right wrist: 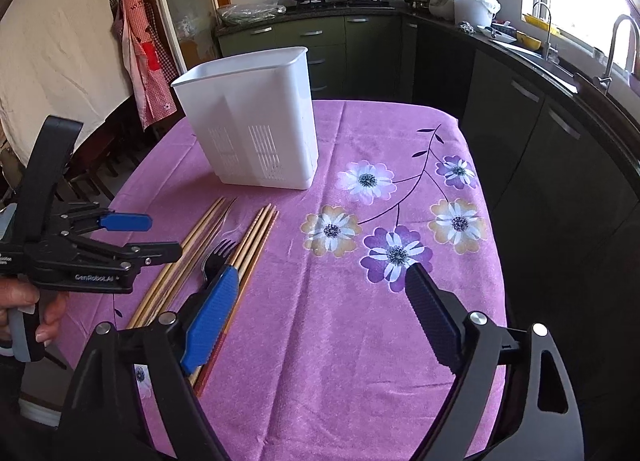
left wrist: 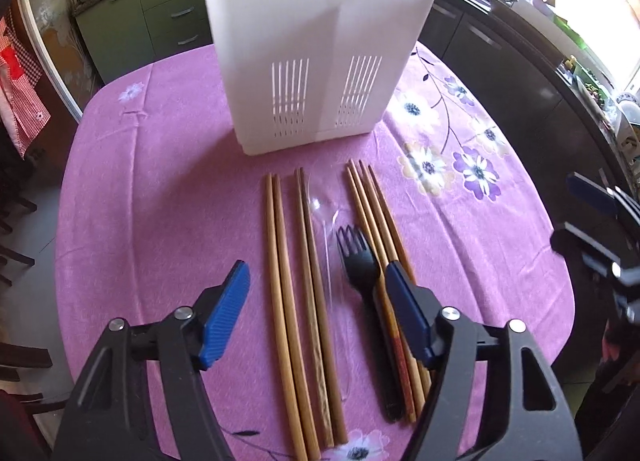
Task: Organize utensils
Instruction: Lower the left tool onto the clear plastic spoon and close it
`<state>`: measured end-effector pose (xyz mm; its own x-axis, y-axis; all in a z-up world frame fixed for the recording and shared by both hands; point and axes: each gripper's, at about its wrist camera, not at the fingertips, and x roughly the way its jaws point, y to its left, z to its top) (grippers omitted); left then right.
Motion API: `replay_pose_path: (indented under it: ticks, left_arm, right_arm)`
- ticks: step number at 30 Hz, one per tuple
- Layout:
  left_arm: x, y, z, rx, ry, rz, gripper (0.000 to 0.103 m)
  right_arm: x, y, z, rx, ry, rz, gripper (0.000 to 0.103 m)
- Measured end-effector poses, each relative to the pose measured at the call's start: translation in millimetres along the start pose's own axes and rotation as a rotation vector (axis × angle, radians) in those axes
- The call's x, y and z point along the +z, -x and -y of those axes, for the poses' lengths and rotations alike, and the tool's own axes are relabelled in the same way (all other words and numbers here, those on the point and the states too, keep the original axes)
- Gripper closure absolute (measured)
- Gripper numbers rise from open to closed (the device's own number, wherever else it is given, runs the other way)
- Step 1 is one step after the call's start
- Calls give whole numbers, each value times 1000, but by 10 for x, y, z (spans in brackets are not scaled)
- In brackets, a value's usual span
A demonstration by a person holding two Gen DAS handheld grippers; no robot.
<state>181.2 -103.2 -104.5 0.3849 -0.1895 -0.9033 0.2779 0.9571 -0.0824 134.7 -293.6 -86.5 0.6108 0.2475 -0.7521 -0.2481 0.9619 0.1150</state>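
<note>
Kitchen table (left wrist: 160, 189) under a purple flowered cloth, seen from both wrist cameras. A white slotted utensil holder (left wrist: 316, 61) stands upright toward the far side of the table. In front of it, lying lengthwise on the cloth, are wooden chopsticks in three groups: a left pair (left wrist: 280, 281), a middle pair (left wrist: 316, 281) and a right bundle (left wrist: 376, 213). A clear plastic spoon (left wrist: 326, 221) (faint, hard to trace) lies between the middle pair and a black fork (left wrist: 356, 253), whose prongs point toward the holder and which lies just beside the right bundle. The left gripper (left wrist: 316, 285) hangs over the utensils with its blue pads spread apart, the left and middle chopsticks, spoon and fork showing between them; the pads press on nothing. The right gripper (right wrist: 320, 293) hovers over bare cloth near the printed flowers, its jaws wide apart and empty, with the chopsticks just beside its left pad
</note>
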Motion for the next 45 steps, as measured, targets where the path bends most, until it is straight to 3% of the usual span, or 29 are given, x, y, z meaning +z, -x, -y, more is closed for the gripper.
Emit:
replay_pose_path:
  ticks: [1, 5, 7, 11, 13, 25, 45]
  left_arm:
    - [22, -21, 19, 3, 0, -5, 45]
    - [105, -111, 95, 6, -6, -45, 50]
    - [138, -164, 141, -7, -8, -64, 62]
    - [200, -275, 213, -8, -16, -92, 76]
    - [229, -335, 251, -9, -22, -107, 91]
    - [364, -557, 268, 72, -23, -159, 93]
    - [471, -865, 328, 107, -19, -198, 94]
  right_arm:
    - [1, -14, 12, -4, -1, -4, 18]
    - [-16, -49, 55, -8, -10, -14, 18]
    - [-22, -59, 69, -9, -10, -14, 18]
    - [-29, -64, 53, -13, 1, -12, 19]
    - [-38, -63, 39, -14, 6, -10, 19]
    - [-60, -76, 66, -4, -3, -12, 18]
    - [-81, -107, 58, 3, 6, -24, 15]
